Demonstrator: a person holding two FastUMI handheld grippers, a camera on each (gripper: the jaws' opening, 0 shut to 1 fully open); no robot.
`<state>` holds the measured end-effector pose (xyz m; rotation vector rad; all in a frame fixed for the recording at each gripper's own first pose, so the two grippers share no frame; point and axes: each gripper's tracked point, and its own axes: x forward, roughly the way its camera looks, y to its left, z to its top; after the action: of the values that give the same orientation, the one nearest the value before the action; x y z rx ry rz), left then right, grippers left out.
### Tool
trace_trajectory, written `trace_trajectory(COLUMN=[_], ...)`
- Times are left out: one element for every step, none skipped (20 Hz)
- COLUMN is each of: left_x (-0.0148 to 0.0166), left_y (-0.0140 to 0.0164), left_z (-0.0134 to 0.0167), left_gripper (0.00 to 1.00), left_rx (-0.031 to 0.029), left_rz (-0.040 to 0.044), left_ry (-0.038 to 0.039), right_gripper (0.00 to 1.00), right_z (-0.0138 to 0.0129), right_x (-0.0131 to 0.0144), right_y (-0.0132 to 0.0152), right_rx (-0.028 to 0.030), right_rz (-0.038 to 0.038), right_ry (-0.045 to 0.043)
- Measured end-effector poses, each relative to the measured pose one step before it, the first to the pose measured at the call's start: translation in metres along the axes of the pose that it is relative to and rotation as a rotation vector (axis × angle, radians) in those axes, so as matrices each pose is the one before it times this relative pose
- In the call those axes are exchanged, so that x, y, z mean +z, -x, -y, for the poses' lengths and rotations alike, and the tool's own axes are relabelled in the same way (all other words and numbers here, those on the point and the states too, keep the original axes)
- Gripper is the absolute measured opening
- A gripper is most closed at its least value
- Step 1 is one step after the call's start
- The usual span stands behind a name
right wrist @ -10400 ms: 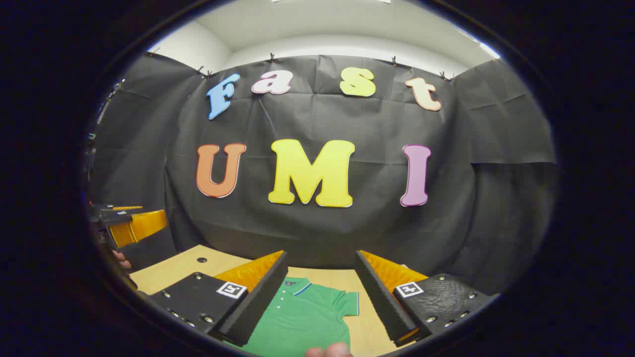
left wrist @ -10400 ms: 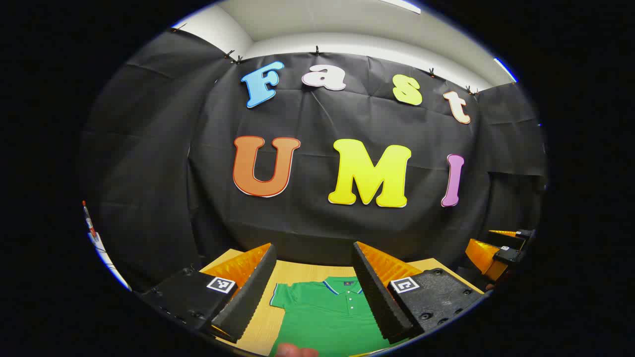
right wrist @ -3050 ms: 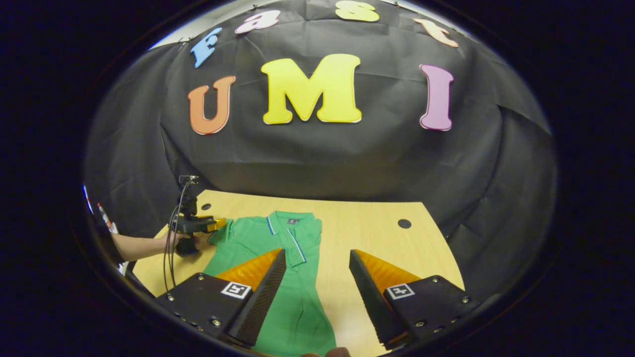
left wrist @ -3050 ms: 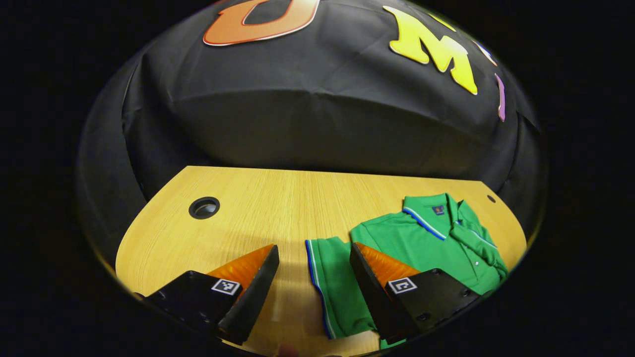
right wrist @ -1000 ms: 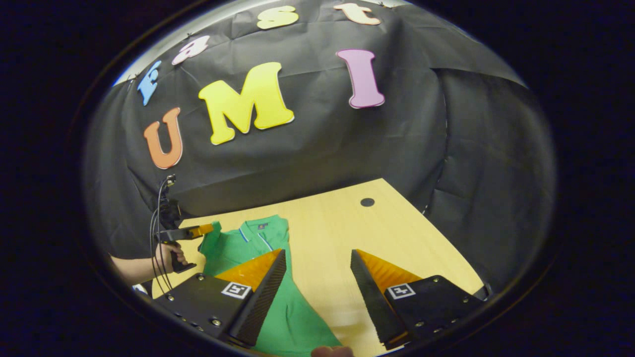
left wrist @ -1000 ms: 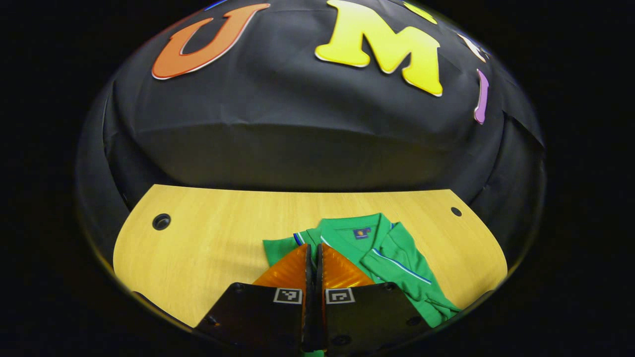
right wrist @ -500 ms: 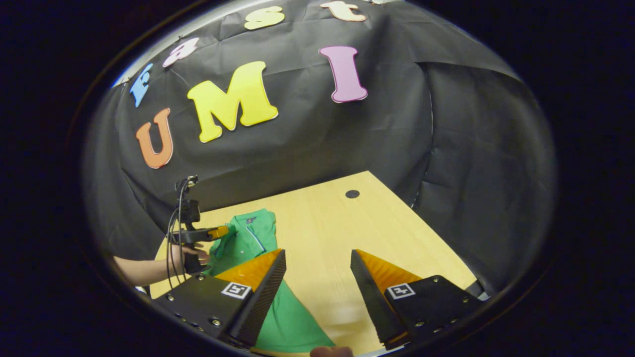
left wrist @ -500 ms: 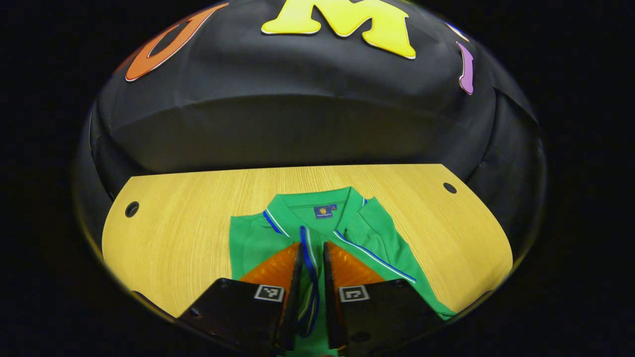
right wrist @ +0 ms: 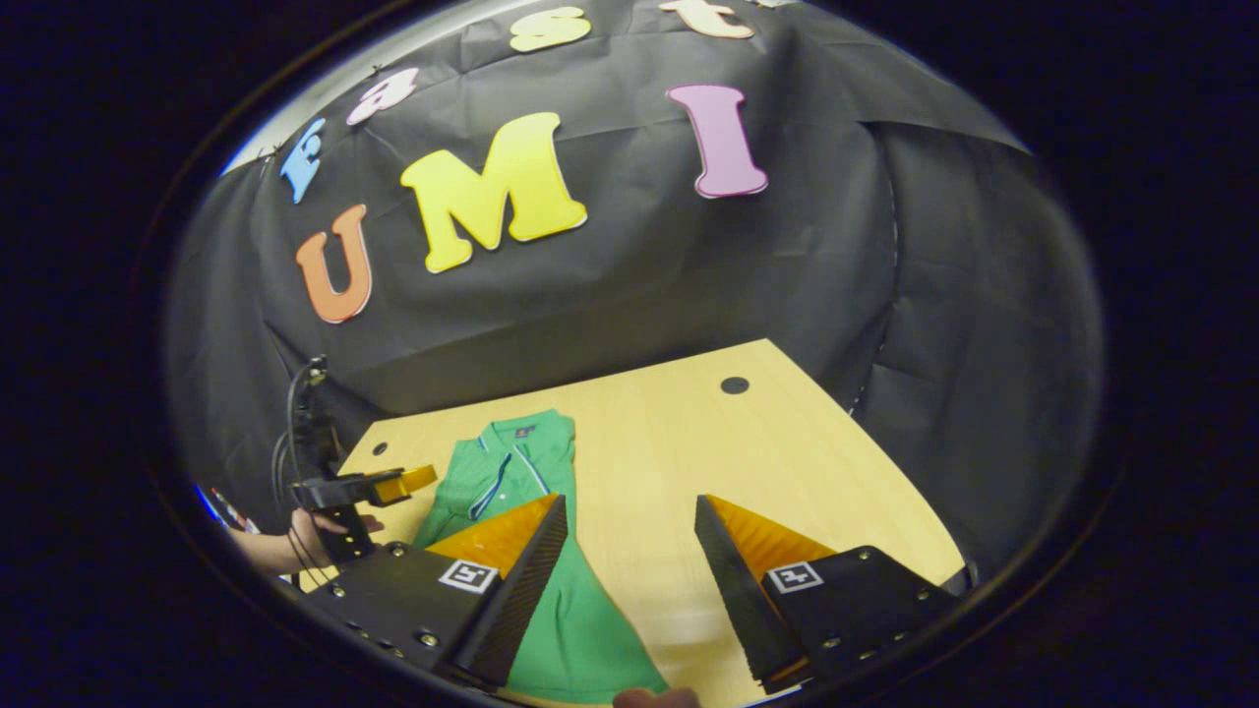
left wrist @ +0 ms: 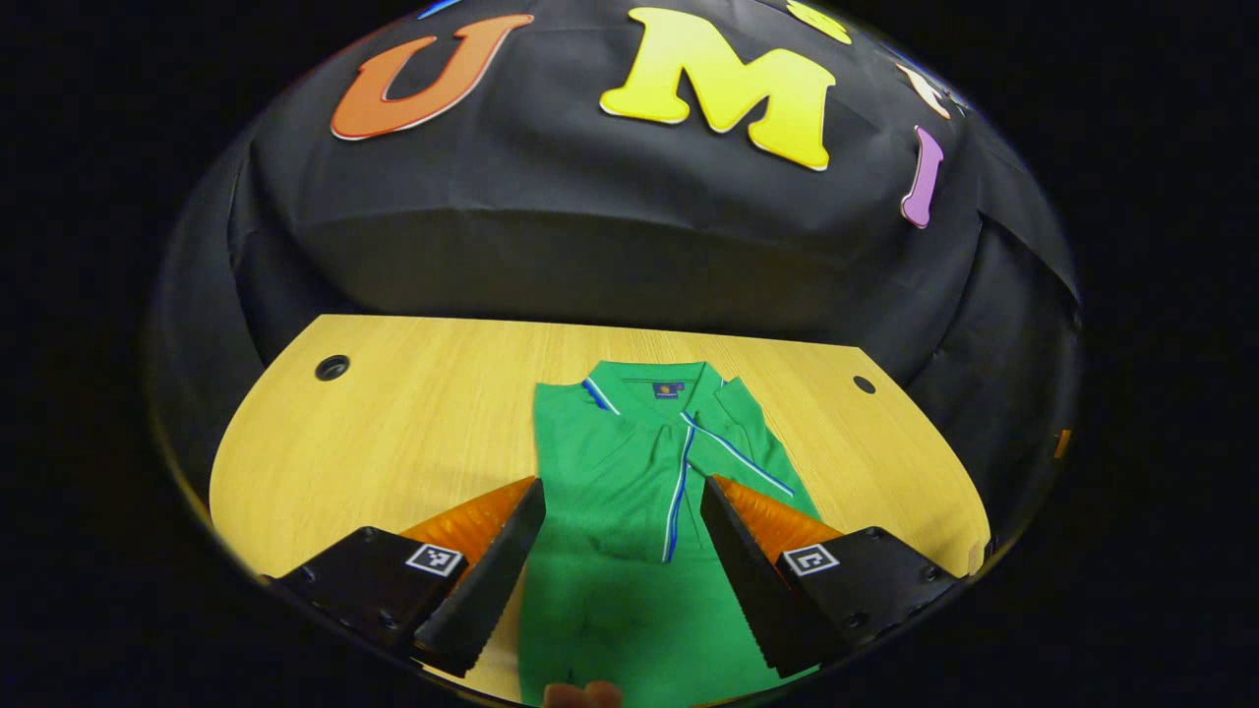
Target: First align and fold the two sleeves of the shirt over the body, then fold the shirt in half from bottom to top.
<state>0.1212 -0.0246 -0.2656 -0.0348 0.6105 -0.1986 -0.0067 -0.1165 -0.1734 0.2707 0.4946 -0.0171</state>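
Note:
A green polo shirt (left wrist: 639, 492) with blue-and-white trim lies flat on the wooden table (left wrist: 413, 413), collar toward the booth wall. Both sleeves are folded in over the body, their striped cuffs meeting near the buttons. My left gripper (left wrist: 622, 511) hovers open above the shirt's middle with nothing between its fingers. In the right gripper view the shirt (right wrist: 511, 492) lies at the left, and my right gripper (right wrist: 629, 536) stands open over bare table beside its right edge. The left gripper (right wrist: 393, 484), held by a hand (right wrist: 305, 536), is seen at the shirt's left side.
The table has cable holes at its back corners (left wrist: 332, 368) (left wrist: 865, 384) (right wrist: 734, 384). Black cloth walls close in behind and on both sides. Bare wood lies left and right of the shirt.
My left gripper has opened and let go of the left sleeve, which now lies folded on the body, and it has drawn back toward me. The right gripper stayed open and barely shifted.

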Motion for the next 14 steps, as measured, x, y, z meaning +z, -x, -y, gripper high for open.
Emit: trace_trajectory(left_x=[-0.00367,-0.00559,-0.00941,-0.01101,-0.01294,-0.01671,-0.01546,-0.02104,-0.02058,-0.01924,-0.02076,-0.02029,-0.01774,-0.01816], left_y=[0.01781,0.01689,0.01641,0.01504,0.01476,0.01442,0.01322,0.01045,0.01042,0.00923,0.00632,0.00792,0.00698,0.00546], left_z=[-0.00259,-0.00094,0.00105,0.00045,-0.00065,-0.00283,-0.00449,-0.00355,-0.00339,-0.00410,-0.00782,-0.00942,-0.00799,-0.00773], left_gripper=[1.00,1.00,1.00,0.99,0.99,0.99,0.99,0.99,0.99,0.99,0.99,0.99,1.00,0.99], left_rx=[-0.01946,-0.02684,-0.03155,-0.03112,-0.02696,-0.02314,-0.01416,-0.01675,-0.01514,-0.01077,0.00494,0.00844,0.01547,0.01433], left_rz=[-0.00005,-0.00578,-0.01746,-0.01913,-0.02335,-0.02863,-0.03200,-0.04351,-0.03676,-0.03680,-0.03731,-0.03462,-0.03201,-0.03324], left_ry=[0.00576,0.00838,0.01071,0.01270,0.01594,0.01303,0.01110,0.01855,0.02860,0.03140,0.02715,0.02360,0.02052,0.02031], right_gripper=[0.84,0.84,0.84,0.84,0.84,0.84,0.84,0.84,0.84,0.84,0.84,0.84,0.84,0.84], right_z=[-0.00653,-0.00599,-0.00400,-0.00462,-0.00107,0.00106,0.00166,0.00020,0.00321,0.00334,0.00679,0.00611,0.00562,0.00472], right_x=[-0.00496,-0.00514,-0.00565,-0.00816,-0.01039,-0.01334,-0.01489,-0.01358,-0.01521,-0.01630,-0.01277,-0.01432,-0.01410,-0.01370], right_y=[-0.00315,-0.00351,-0.00265,-0.00305,-0.00264,-0.00524,-0.00138,-0.00259,-0.00260,-0.00315,-0.00243,-0.00297,-0.00174,-0.00209], right_rx=[0.03074,0.03505,0.02901,0.04178,0.03092,0.02470,0.02213,0.02247,0.01221,0.00602,-0.01201,-0.01112,-0.01919,-0.02137], right_rz=[-0.02038,-0.02510,-0.02971,-0.03594,-0.04881,-0.05047,-0.05985,-0.05163,-0.05312,-0.05102,-0.04094,-0.03882,-0.03300,-0.02955], right_ry=[0.01469,0.01371,0.00890,-0.00099,-0.00248,-0.00435,0.00686,0.00940,0.01358,0.00286,0.00148,-0.00185,0.00206,0.00485])
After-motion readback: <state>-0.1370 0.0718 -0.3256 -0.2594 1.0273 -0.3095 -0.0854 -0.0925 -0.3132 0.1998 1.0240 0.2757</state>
